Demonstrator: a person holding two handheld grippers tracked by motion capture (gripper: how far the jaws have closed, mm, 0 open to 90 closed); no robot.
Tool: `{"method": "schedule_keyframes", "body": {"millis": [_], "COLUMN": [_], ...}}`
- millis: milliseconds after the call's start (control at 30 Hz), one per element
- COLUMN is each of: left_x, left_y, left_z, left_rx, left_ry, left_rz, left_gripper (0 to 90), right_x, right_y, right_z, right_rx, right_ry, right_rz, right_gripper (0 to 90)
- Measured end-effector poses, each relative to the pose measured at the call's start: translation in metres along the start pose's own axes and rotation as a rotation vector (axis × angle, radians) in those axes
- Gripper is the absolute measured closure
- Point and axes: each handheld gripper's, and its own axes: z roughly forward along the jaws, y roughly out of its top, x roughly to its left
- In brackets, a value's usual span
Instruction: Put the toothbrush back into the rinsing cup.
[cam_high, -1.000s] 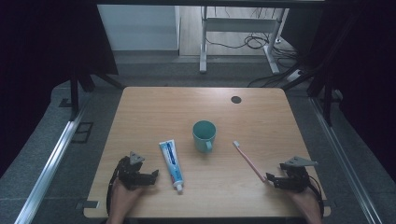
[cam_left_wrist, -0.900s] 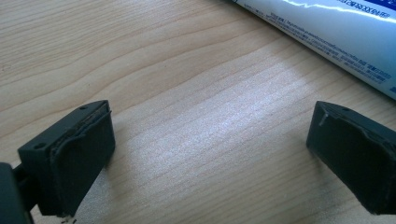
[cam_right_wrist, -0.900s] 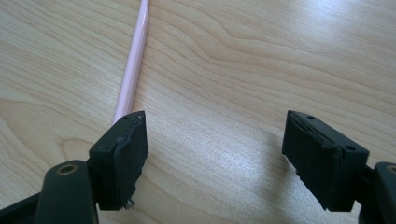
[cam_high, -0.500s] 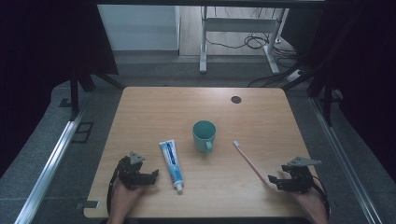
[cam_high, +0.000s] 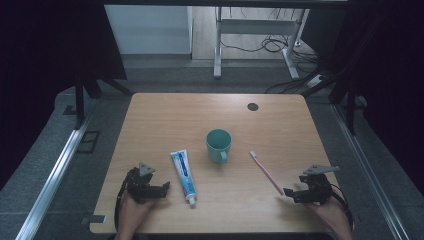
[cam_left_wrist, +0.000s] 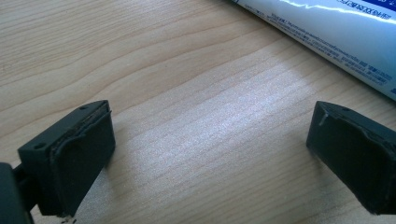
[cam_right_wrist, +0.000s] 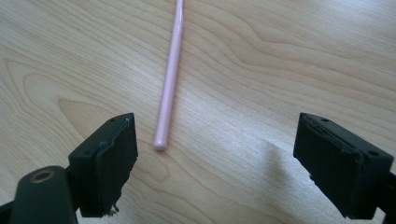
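Near the middle of the wooden table (cam_high: 165, 115) stands a teal mug (cam_high: 218, 144), upright, its handle turned toward the person; everything else is placed here relative to that mug. Just to its right, toward the near right corner, a pink toothbrush (cam_high: 266, 172) lies flat on a slant, its white bristle head nearer the mug and its handle end pointing at the right gripper (cam_high: 288, 191). Left of the mug and a little nearer the person lies a white and blue toothpaste tube (cam_high: 182, 172), its cap end toward the table's front edge.

The right gripper sits well to the right of the mug, low over the table by the front edge. In the right gripper view its jaws stand wide apart and have just been opening; they hold nothing, and the toothbrush handle's rounded tip (cam_right_wrist: 161, 142) lies on the wood just ahead of the gap, closer to the left-hand jaw and touching neither.

The left gripper (cam_high: 162, 188) rests well to the left of the mug, just beside the tube's lower half. Its jaws are also spread wide over bare wood, gripping nothing, with the tube (cam_left_wrist: 336, 28) lying beyond them.
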Motion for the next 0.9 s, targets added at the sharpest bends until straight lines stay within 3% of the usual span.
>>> {"method": "schedule_keyframes", "body": {"millis": [133, 900], "left_x": [0.0, 0.0], "left_y": [0.0, 0.0], "left_z": [0.0, 0.0], "left_rx": [0.0, 0.0], "left_ry": [0.0, 0.0], "left_rz": [0.0, -0.002], "left_gripper": [1.1, 1.1], "right_x": [0.001, 0.01], "right_y": [0.004, 0.034], "right_z": [0.002, 0.019], "right_rx": [0.017, 0.16], "right_ry": [0.006, 0.009], "right_rz": [0.006, -0.073], "right_gripper": [13.2, 25.2]}}
